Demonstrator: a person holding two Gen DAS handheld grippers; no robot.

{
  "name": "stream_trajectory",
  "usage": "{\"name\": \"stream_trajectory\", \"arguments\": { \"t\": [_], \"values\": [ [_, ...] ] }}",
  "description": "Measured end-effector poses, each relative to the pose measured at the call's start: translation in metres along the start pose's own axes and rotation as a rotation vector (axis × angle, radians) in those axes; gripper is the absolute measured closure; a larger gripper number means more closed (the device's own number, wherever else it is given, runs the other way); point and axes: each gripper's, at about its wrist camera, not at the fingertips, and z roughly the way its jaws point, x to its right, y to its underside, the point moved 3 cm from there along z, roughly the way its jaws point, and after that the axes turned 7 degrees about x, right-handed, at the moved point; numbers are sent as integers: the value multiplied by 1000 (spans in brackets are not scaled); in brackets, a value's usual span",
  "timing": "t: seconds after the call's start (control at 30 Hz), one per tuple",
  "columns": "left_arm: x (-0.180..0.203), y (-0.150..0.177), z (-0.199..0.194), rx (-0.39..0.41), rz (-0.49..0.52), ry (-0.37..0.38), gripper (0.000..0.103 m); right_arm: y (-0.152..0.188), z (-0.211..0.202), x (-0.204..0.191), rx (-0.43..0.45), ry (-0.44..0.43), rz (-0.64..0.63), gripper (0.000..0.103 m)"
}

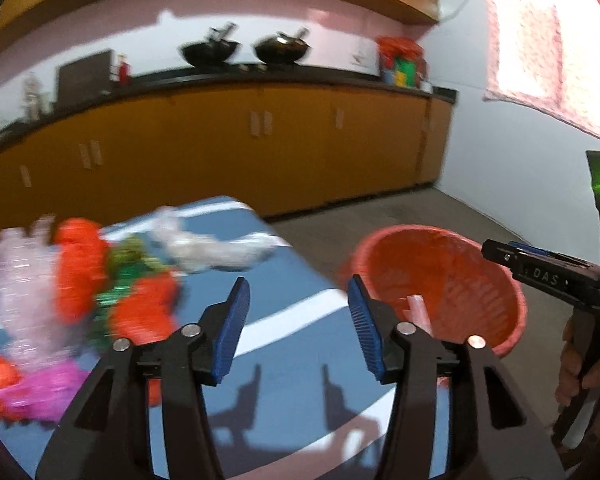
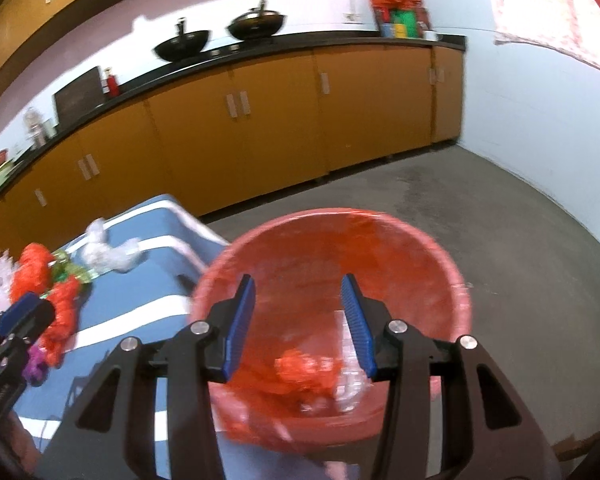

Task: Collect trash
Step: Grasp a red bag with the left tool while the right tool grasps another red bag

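Observation:
A red trash bin stands on the floor beside a blue table with white stripes. It holds a crumpled red bag and clear plastic. My right gripper is open and empty above the bin's mouth. My left gripper is open and empty above the table's near right edge. A heap of trash lies on the table's left: red bags, a clear bottle, green foil, a pink wrapper, white crumpled plastic. The bin shows right of the left gripper.
Orange cabinets under a black counter with two black woks run along the back wall. Grey floor lies right of the bin. A curtained window is at upper right. The right gripper's body shows at the right edge.

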Motion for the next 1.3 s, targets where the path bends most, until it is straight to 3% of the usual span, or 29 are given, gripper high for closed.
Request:
{"name": "stream_trajectory", "arguments": {
  "t": [0.23, 0.43, 0.63, 0.9, 1.13, 1.2, 1.3],
  "values": [
    [-84, 24, -57, 43, 10, -261, 46, 14, 4, -86, -37, -148, -85, 57],
    [-162, 55, -88, 4, -84, -462, 42, 32, 7, -165, -74, -285, -154, 52],
    [-213, 75, -110, -12, -167, -580, 39, 52, 14, -235, -103, -384, -229, 52],
    [-250, 90, -126, -7, -209, -628, 36, 67, 28, -279, -112, -432, -288, 52],
    [-267, 93, -127, -11, -270, -595, 34, 76, 42, -289, -128, -414, -330, 52],
    [-269, 93, -127, -10, -260, -595, 32, 79, 46, -290, -138, -412, -346, 69],
    [-267, 93, -125, -14, -231, -595, 32, 82, 48, -291, -135, -408, -371, 78]
  ]
}}
